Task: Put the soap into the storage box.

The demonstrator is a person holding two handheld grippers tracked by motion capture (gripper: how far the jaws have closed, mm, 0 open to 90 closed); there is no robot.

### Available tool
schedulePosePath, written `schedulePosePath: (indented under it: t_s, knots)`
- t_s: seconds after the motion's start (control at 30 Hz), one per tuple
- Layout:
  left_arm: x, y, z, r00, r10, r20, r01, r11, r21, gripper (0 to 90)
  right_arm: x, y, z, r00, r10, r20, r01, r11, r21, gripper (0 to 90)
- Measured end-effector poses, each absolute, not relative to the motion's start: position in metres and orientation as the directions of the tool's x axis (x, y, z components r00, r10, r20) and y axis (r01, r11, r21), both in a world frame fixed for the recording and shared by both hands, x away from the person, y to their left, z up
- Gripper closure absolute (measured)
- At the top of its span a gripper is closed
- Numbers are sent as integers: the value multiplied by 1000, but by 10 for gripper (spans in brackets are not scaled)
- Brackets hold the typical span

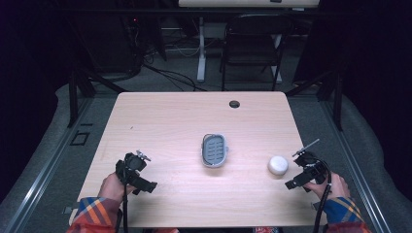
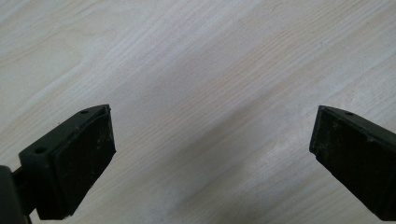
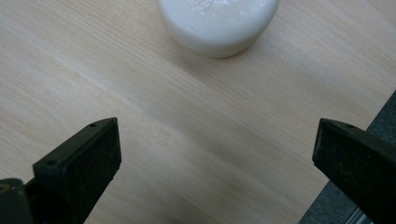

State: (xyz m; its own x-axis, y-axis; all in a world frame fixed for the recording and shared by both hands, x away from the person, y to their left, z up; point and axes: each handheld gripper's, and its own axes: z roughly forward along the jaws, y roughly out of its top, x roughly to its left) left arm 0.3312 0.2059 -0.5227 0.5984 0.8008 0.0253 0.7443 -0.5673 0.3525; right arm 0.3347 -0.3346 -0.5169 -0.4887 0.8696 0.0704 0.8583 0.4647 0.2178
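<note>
Soap point(image 1: 278, 165), white and round, sitting on the pale wooden surface point(image 1: 170, 121) near its right edge, just beside the right gripper point(image 1: 293, 183) and apart from it. Seen again in the right gripper view point(image 3: 218, 25) at the top edge, ahead of the two black jaws, not between them and not touched. Jaws of the right gripper spread wide, with bare wood between. Dark floor visible past the surface's edge at the lower right of that view.

Soap dish point(image 1: 214, 150), grey with a slotted inner tray, resting near the middle of the surface, well apart from the soap, to its left. Nothing lying in it.

Left gripper point(image 1: 148, 185) low over the near left part of the surface, well apart from the dish. In the left gripper view point(image 2: 210, 154), jaws standing wide open over bare wood grain, gripping nothing.

Both grippers held by hands coming in from the bottom of the high view, in sleeves of orange and blue plaid. Black cable trailing from each gripper toward the near edge.

Round cable hole point(image 1: 234, 104) near the far edge of the surface. Dark folding chair point(image 1: 252, 43) standing beyond the surface on the floor, cables on the floor to its left.
</note>
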Motion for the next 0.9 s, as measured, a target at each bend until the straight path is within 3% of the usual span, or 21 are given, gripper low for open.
schedulePosePath:
  t_s: [0.9]
  knots:
    - [330, 206, -523, 601, 799, 24, 744, -571, 346, 0, 344, -325, -513, -530, 848, 12, 832, 518, 197, 12]
